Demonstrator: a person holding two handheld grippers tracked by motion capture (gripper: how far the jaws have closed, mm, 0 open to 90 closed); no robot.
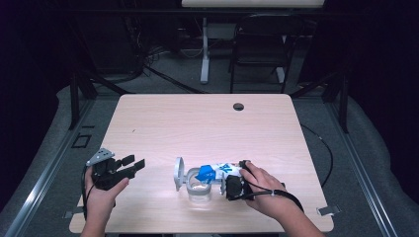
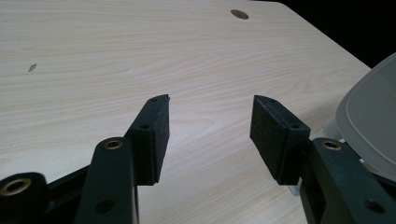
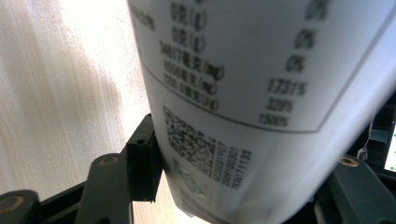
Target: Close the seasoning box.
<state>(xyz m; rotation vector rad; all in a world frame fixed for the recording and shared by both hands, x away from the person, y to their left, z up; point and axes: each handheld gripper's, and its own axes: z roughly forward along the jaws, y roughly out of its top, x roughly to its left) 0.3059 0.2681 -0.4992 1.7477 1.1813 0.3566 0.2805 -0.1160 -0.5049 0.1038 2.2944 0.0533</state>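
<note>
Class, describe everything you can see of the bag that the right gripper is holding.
The bag is a white packet with blue print, seemingly soft plastic. It is tipped sideways over the clear container, its mouth toward the open grey lid. The right gripper is clamped on it. The right gripper view shows a nutrition table, a square code and a barcode on its white side.

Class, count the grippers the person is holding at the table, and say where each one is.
2. The left gripper hangs open over the table's near-left part; the right gripper is shut on a packet tipped over a clear container.
</note>
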